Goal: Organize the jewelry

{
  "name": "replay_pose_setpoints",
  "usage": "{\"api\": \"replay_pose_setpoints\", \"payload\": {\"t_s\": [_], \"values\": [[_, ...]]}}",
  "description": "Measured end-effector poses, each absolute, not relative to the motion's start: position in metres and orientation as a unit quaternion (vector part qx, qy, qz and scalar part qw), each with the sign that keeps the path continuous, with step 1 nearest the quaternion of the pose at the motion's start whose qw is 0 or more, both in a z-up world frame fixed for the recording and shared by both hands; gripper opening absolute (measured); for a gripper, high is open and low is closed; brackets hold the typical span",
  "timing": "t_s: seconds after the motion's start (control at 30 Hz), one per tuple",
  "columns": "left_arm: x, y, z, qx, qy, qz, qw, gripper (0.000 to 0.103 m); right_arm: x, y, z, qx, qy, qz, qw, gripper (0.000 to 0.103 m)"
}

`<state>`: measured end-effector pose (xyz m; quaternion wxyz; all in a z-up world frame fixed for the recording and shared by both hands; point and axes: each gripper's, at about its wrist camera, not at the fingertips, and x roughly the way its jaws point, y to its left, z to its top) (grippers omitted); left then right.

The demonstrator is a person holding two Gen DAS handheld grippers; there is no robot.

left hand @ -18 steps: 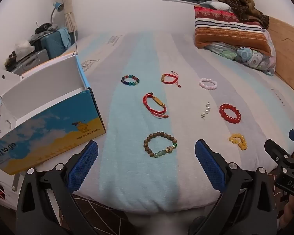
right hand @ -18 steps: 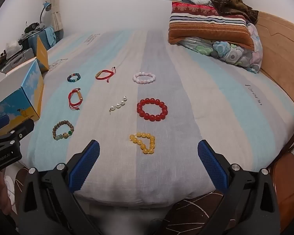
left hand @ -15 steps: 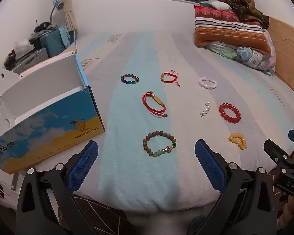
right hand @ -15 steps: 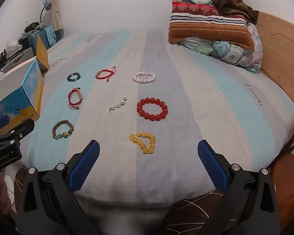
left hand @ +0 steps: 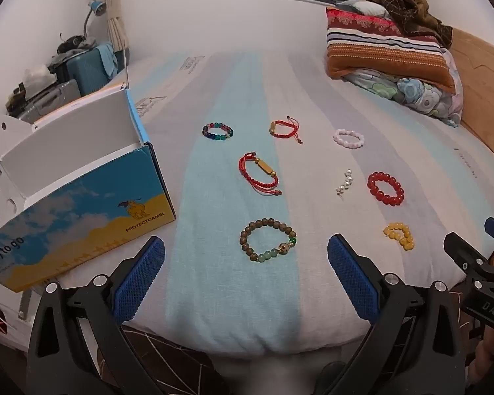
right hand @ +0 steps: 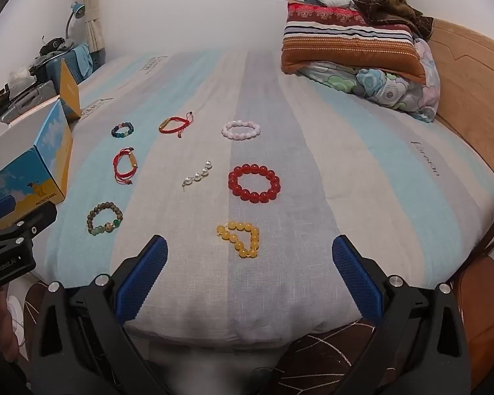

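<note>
Start of task, nothing picked. Your left gripper (left hand: 246,263) and right gripper (right hand: 249,265) both hang apart at the bed's (right hand: 395,151) near edge. Brown bead bracelet (left hand: 268,240) nearest left; open box (left hand: 79,194) far left. Judged next: lower, straddle beads.

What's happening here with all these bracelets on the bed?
A person holds two grippers, the left gripper and the right gripper, at the foot of the bed, both with jaws wide open and empty. Eight pieces of jewelry lie spread on the sheet, the brown bead bracelet and the yellow bead bracelet nearest. An open box sits at the left. Nothing has been picked up yet.
</note>
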<state>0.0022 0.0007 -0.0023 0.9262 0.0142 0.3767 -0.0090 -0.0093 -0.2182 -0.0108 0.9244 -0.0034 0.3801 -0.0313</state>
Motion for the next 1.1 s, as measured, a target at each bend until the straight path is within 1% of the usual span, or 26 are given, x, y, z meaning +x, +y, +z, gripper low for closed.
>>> {"api": "replay_pose_setpoints", "payload": {"t_s": [1.1], "values": [[-0.0009,-0.0009,-0.0024,0.023,0.374,-0.010,0.927,0.097,-0.0100,-0.2165,-0.0085,-0.004,0.380,-0.031,0.925,0.096]]}}
